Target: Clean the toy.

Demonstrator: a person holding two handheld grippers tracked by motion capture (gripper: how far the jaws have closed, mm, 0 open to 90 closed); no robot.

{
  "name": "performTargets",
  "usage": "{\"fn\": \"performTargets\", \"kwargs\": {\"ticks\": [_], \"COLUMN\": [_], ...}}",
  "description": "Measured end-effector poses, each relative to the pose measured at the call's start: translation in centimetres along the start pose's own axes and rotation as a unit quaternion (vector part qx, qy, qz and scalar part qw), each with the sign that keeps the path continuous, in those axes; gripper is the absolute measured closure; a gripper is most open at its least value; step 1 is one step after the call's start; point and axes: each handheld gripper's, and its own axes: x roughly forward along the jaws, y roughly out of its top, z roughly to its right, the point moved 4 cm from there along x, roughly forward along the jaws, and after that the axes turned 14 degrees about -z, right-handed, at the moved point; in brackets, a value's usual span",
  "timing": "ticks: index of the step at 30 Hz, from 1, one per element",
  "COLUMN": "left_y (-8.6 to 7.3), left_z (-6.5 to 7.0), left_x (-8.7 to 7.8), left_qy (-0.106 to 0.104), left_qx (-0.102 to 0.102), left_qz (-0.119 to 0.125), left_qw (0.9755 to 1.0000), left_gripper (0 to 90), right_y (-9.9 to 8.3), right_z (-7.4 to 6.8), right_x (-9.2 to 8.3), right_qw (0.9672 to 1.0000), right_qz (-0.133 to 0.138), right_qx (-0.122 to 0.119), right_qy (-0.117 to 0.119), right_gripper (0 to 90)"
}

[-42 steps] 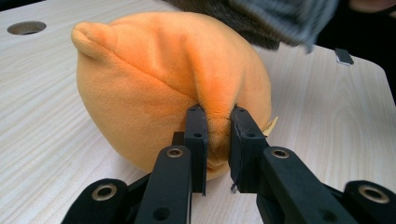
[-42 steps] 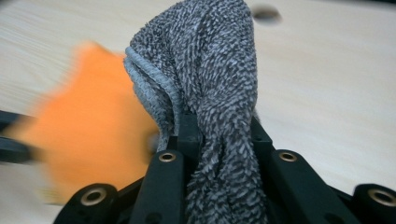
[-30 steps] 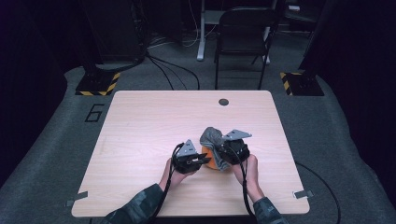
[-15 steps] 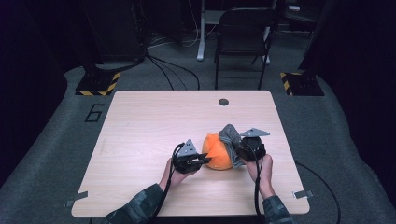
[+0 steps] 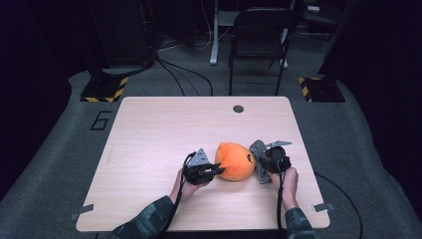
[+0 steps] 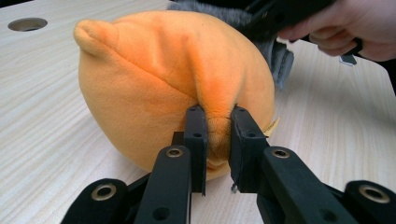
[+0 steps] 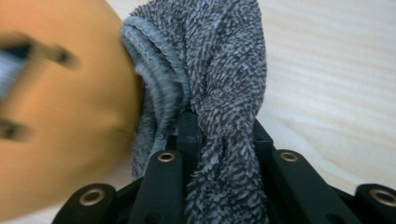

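Note:
An orange plush toy [image 5: 234, 161] lies on the wooden table [image 5: 164, 129], near its front middle. My left gripper [image 5: 215, 171] is shut on a fold of the orange plush [image 6: 187, 79], pinching it from the toy's left side. A grey fuzzy cloth [image 5: 258, 162] hangs against the toy's right side. My right gripper [image 5: 263, 166] is shut on the grey cloth [image 7: 219, 70], which bunches between its jaws and hides the fingertips. In the right gripper view the orange plush [image 7: 60, 116] sits blurred at the left, touching the cloth.
A round cable hole [image 5: 238, 108] sits near the table's far edge. A black chair [image 5: 259, 30] stands behind the table on the grey floor. Yellow-black striped blocks [image 5: 104, 89] lie on the floor at the back left and back right.
My right gripper has drawn the grey cloth off the top of the orange plush and down to its right side. The toy now shows uncovered. The left gripper has stayed put.

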Motion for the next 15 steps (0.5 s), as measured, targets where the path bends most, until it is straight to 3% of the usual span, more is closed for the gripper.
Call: {"fn": "performTargets", "kwargs": {"ticks": [1, 4, 7, 11, 13, 15], "left_y": [0.0, 0.0, 0.1, 0.1, 0.1, 0.1], "left_z": [-0.1, 0.0, 0.0, 0.1, 0.1, 0.2], "left_x": [0.0, 0.1, 0.1, 0.1, 0.1, 0.1], "left_qy": [0.001, -0.001, 0.000, 0.001, 0.002, 0.002], "left_qx": [0.000, -0.001, 0.005, 0.003, 0.006, 0.005], "left_qz": [0.003, 0.006, 0.005, 0.005, 0.004, 0.003], "left_qw": [1.0000, 1.0000, 1.0000, 1.0000, 1.0000, 1.0000], "left_gripper": [78.7, 78.7, 78.6, 78.6, 78.6, 78.5], "right_y": [-0.1, 0.2, 1.0, 2.1, 2.6, 2.8], "right_z": [0.5, 0.9, 0.0, -3.7, -6.2, -8.4], "right_x": [0.3, -1.1, -4.5, -8.5, -9.1, -8.4], "right_qw": [1.0000, 0.9996, 0.9971, 0.9891, 0.9856, 0.9846], "right_qz": [-0.001, 0.018, 0.070, 0.128, 0.133, 0.121], "right_qx": [0.006, 0.022, 0.014, -0.032, -0.059, -0.089], "right_qy": [0.000, 0.005, 0.027, 0.067, 0.087, 0.089], "right_gripper": [73.6, 73.8, 73.9, 73.9, 73.8, 73.7]}}
